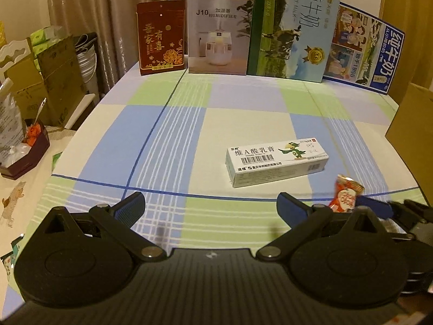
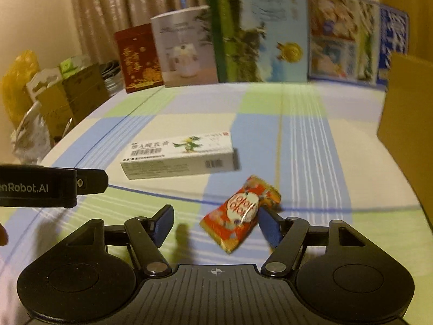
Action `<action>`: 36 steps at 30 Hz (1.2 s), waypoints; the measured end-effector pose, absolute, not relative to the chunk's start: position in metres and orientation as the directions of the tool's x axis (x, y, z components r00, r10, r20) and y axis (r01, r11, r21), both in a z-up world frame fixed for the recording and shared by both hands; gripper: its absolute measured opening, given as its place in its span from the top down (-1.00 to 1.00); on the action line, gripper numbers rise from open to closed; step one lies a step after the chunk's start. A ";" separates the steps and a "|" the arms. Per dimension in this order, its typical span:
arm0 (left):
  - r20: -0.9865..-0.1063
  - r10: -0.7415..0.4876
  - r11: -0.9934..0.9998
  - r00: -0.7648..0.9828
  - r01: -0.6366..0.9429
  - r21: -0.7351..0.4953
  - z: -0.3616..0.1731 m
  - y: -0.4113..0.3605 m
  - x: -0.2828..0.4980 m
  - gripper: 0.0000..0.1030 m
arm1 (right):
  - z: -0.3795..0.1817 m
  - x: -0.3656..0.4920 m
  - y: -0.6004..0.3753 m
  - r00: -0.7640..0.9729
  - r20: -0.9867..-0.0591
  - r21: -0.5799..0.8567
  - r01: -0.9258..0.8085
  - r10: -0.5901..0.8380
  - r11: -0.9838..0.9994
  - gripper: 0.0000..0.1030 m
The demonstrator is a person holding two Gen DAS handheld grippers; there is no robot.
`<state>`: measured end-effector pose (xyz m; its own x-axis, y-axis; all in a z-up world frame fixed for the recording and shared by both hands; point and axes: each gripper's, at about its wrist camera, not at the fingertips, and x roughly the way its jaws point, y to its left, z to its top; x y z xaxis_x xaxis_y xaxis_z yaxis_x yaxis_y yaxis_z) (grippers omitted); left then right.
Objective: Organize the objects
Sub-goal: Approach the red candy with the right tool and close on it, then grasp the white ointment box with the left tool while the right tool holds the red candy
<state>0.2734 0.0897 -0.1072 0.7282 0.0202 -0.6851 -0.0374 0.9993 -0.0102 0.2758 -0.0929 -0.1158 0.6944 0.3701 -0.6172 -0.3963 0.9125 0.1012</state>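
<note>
One long white cardboard ointment carton with a green bird print [image 1: 277,162] is lying flat at centre frame on the checked blue-and-green cloth of the bench [image 1: 167,124], looking light and stiff, best pinched across its narrow sides. One small red-and-gold crinkly sweet wrapper [image 2: 240,212], light, soft and likely slippery, is sitting low and right of centre against one blue pad of the right gripper [image 2: 215,223], whose jaws are standing wide and gripping nothing. The left gripper [image 1: 211,208] is hovering with its jaws spread wide and empty.

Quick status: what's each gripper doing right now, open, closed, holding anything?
Left gripper: open, empty, above the tablecloth.
Right gripper: open, holding nothing; the candy lies against its right finger.
</note>
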 end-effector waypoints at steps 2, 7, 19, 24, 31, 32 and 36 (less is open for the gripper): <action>-0.687 0.014 0.999 0.727 -0.032 -0.014 -0.108 0.089 0.274 -0.97 | -0.119 0.282 -0.094 0.688 -0.626 0.117 -0.382 0.366 0.917 -0.29; -0.687 0.011 0.999 0.727 -0.036 -0.022 -0.108 0.089 0.274 -0.97 | -0.122 0.287 -0.096 0.701 -0.635 0.070 -0.364 0.323 0.929 -0.28; -0.694 -0.039 0.978 0.719 0.168 0.120 -0.119 0.066 0.286 -0.93 | -0.112 0.297 -0.118 0.691 -0.671 0.044 -0.323 0.267 0.945 0.46; -0.665 -0.057 0.944 0.745 0.258 0.208 -0.124 0.053 0.303 -0.85 | -0.104 0.309 -0.132 0.674 -0.688 0.057 -0.316 0.267 0.947 0.46; -0.661 -0.091 0.909 0.745 0.334 0.251 -0.131 0.047 0.341 -0.80 | -0.104 0.319 -0.145 0.657 -0.707 0.058 -0.315 0.262 0.947 0.46; -0.664 -0.095 0.901 0.741 0.347 0.259 -0.132 0.045 0.346 -0.78 | -0.105 0.319 -0.146 0.657 -0.705 0.060 -0.318 0.265 0.946 0.46; -0.690 -0.133 0.882 0.711 0.403 0.246 -0.134 0.038 0.360 -0.70 | -0.105 0.319 -0.146 0.656 -0.703 0.058 -0.331 0.274 0.942 0.46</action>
<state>0.3604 0.0380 -0.1341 0.7114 -0.1328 -0.6901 0.4029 0.8816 0.2458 0.3186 -0.1460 -0.1055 0.6563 0.2738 -0.7031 -0.3310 0.9419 0.0578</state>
